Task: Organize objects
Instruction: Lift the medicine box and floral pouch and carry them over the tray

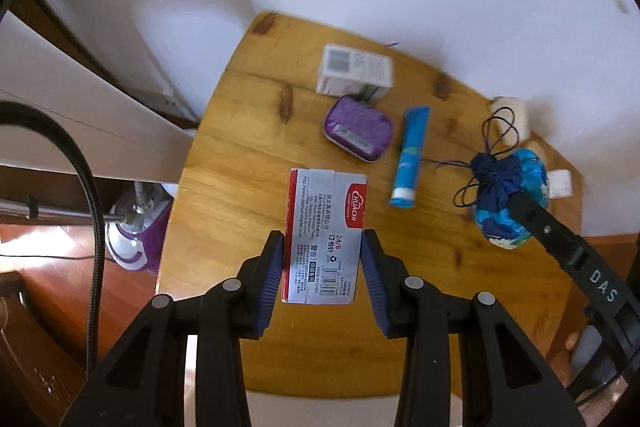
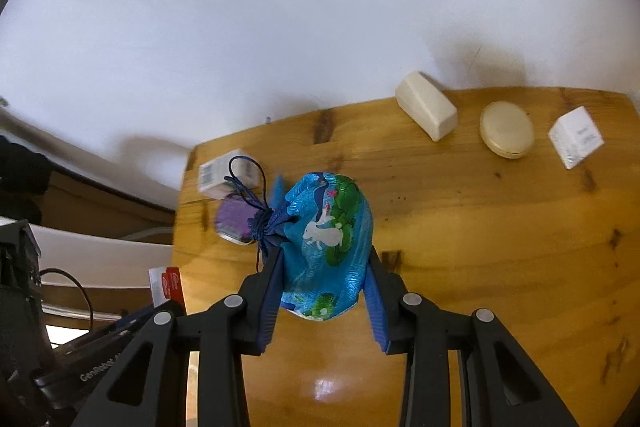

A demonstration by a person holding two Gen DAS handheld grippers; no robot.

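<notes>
Left gripper point(image 1: 322, 267) fingers pinching staple box point(image 1: 326, 231) by long sides, probably lifted off table point(image 1: 240, 147); right gripper point(image 2: 322, 287) fingers clamp drawstring pouch point(image 2: 326, 239) mid-body, cord end free, for regrouping

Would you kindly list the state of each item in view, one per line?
Left tool: shut on staples box.
Staples box: closed, gripped.
Right tool: shut on drawstring pouch.
Drawstring pouch: cinched shut, gripped.
Blue tube: capped, lying flat.
Purple case: closed, on the table.
</notes>
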